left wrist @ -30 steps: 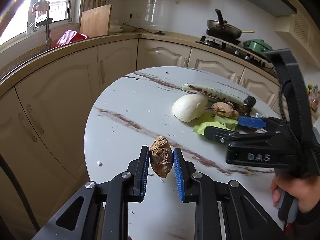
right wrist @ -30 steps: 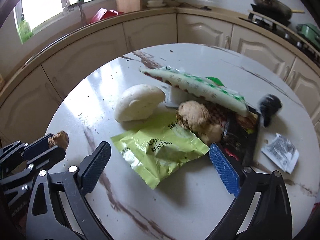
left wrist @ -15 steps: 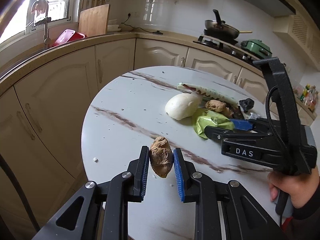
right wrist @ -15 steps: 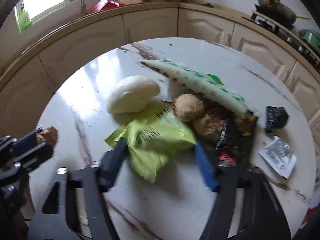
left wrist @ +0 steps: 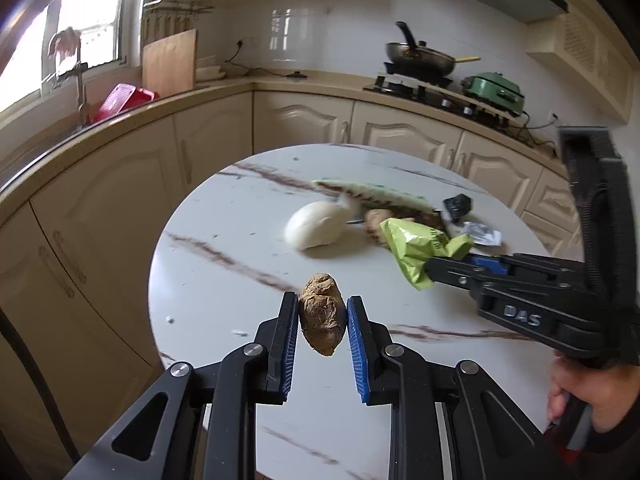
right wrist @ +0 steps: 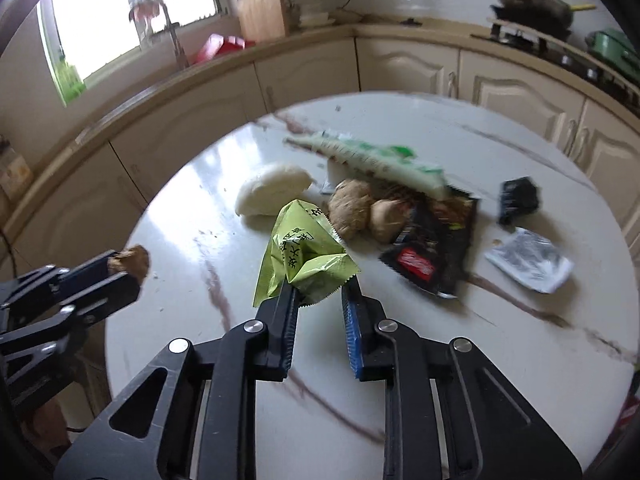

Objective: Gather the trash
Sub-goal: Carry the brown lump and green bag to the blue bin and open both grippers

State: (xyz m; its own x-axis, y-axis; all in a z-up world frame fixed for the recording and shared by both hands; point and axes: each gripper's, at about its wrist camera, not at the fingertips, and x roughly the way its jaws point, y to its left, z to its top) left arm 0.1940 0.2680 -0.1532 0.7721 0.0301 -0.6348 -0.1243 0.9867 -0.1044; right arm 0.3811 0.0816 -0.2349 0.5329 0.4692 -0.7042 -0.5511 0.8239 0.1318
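Right wrist view shows the right tongs clenched on a corner of the green wrapper, which hangs crumpled above the bench near its middle, its far end close to the white bun and the two brown lumps; whether it touches them I cannot tell. Left wrist view has the left tongs grasping a wrinkled brown scrap clear of the surface, over the bench's near edge.

To lift the wrapper well, I judge the grip looks shallow: only a thin fold sits between the pads, so the pull should go straight up and slowly, without a sideways jerk that could slide the foil out. Raise it clear before carrying it off, so its trailing end does not drag the bun or lumps along. Keep the two tongs apart on the way, since they sit near each other at the bench's near side.

Left behind toward the far and right edges are the long pale-green packet, the black packet, a small black scrap and a silver sachet.
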